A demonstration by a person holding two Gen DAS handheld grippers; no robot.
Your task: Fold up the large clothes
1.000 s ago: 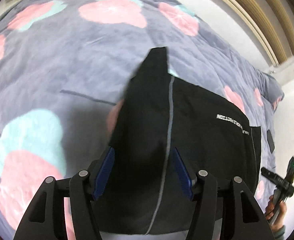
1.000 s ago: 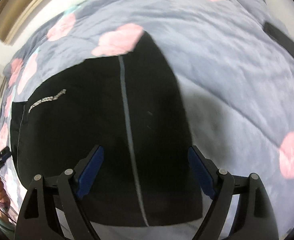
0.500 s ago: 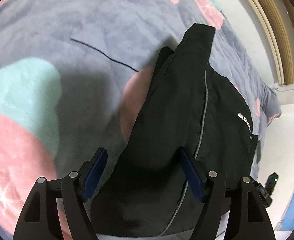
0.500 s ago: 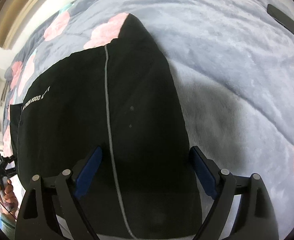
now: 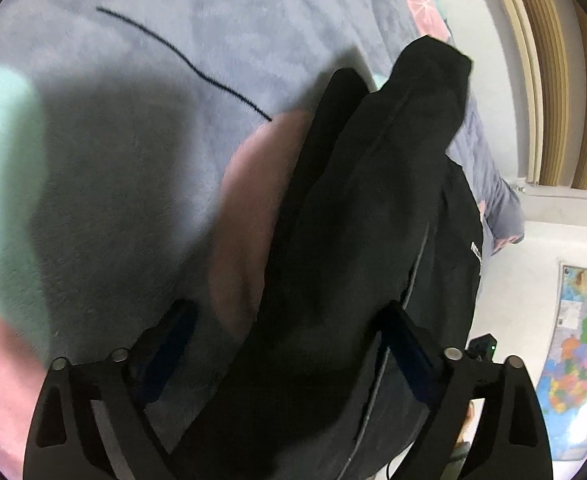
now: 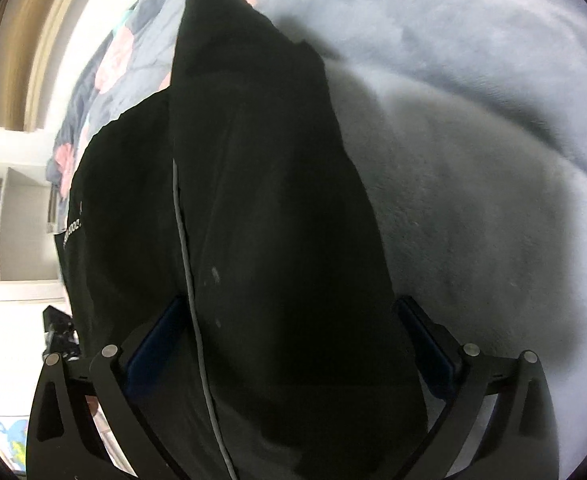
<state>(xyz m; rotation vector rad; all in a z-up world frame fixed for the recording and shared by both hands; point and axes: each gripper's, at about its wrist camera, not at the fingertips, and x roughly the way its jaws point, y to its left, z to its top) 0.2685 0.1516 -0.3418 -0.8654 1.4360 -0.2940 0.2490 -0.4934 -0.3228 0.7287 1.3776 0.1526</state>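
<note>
A large black garment with a thin grey stripe and small white lettering lies on a grey bed blanket. In the left wrist view the garment [image 5: 357, 240] runs from between my fingers up to a folded end at the upper right. My left gripper [image 5: 289, 344] stands open, its blue pads wide apart on either side of the cloth. In the right wrist view the same garment [image 6: 261, 208] fills the middle. My right gripper [image 6: 293, 340] is open too, its pads astride the cloth without pinching it.
The grey blanket [image 5: 133, 128] has pink and mint flower prints and a dark line. A beige curtain [image 5: 565, 80] and a wall map [image 5: 581, 352] are at the right. A white shelf [image 6: 9, 220] stands at the left of the right wrist view.
Both grippers have come lower and closer to the garment. The left jaws have opened wider. The garment's far end now lies doubled over on itself.
</note>
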